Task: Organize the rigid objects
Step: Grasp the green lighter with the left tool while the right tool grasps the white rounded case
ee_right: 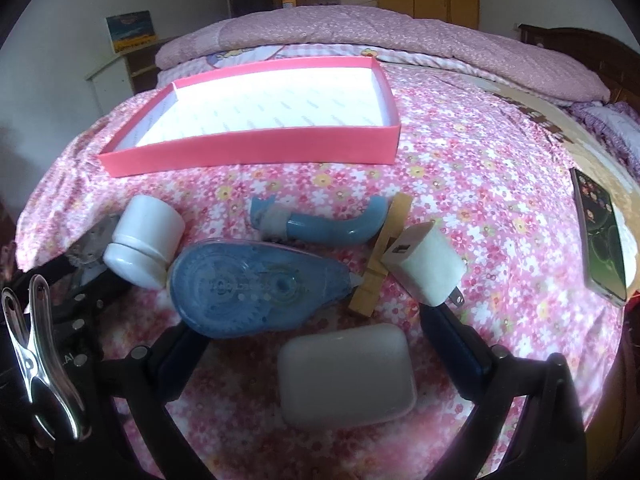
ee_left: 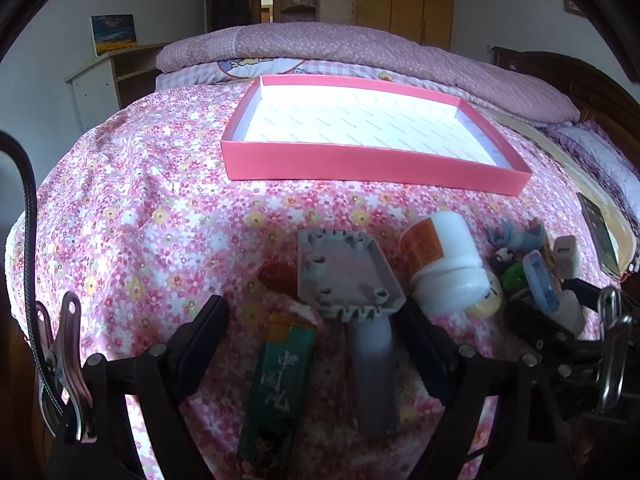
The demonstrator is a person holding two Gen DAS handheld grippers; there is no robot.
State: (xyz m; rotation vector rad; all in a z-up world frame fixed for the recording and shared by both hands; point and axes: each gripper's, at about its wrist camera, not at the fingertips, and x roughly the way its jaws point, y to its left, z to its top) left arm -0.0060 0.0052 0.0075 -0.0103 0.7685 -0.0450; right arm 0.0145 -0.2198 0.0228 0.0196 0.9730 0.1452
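A shallow pink box [ee_left: 372, 166] [ee_right: 248, 146] with a white floor lies empty on the flowered bedspread. My left gripper [ee_left: 316, 312] is open; between its fingers lie a green lighter [ee_left: 280, 384] and a grey plastic handle part [ee_left: 348, 276]. A white bottle [ee_left: 444, 260] [ee_right: 144, 238] lies to the right of them. My right gripper [ee_right: 312, 328] is open around a white earbud case [ee_right: 346, 374]. Ahead of it lie a blue correction tape [ee_right: 248, 286], a white charger plug [ee_right: 424, 270], a wooden clothespin [ee_right: 382, 254] and a blue curved piece [ee_right: 324, 226].
A phone [ee_right: 600, 236] lies near the bed's right edge. Small toy figures [ee_left: 520, 248] crowd beside the bottle. A folded pink quilt [ee_left: 360, 56] and pillow lie behind the box. A shelf unit [ee_left: 108, 76] stands at the far left; wardrobes line the back wall.
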